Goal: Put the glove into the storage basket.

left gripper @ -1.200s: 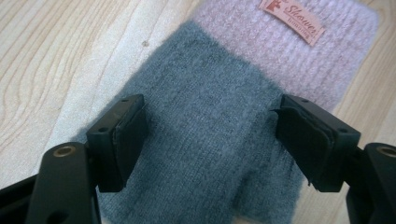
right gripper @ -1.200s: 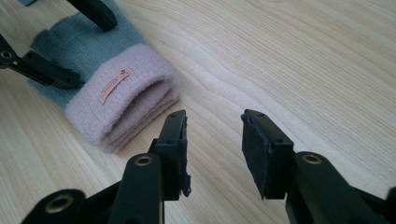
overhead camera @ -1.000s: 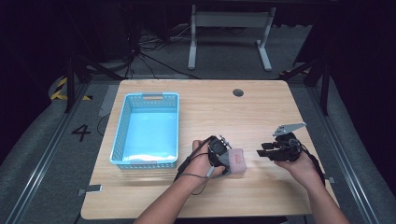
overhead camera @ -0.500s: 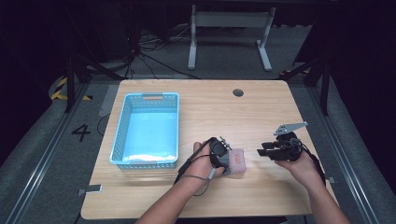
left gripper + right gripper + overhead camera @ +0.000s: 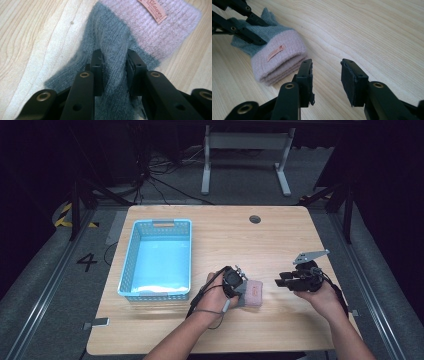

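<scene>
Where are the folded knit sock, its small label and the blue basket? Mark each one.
Folded knit sock [image 5: 110, 37]: left gripper view, on the grey knit above the black pads.
Label [image 5: 276, 52]: right gripper view, on the label's middle, on the pink cuff.
Blue basket [image 5: 129, 262]: high view, on its left wall.

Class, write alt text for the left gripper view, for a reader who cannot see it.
The left gripper pinches a raised fold of a grey and pink knitted sock lying on a pale wooden table. A small pink label sits on the sock's pink cuff.
</scene>
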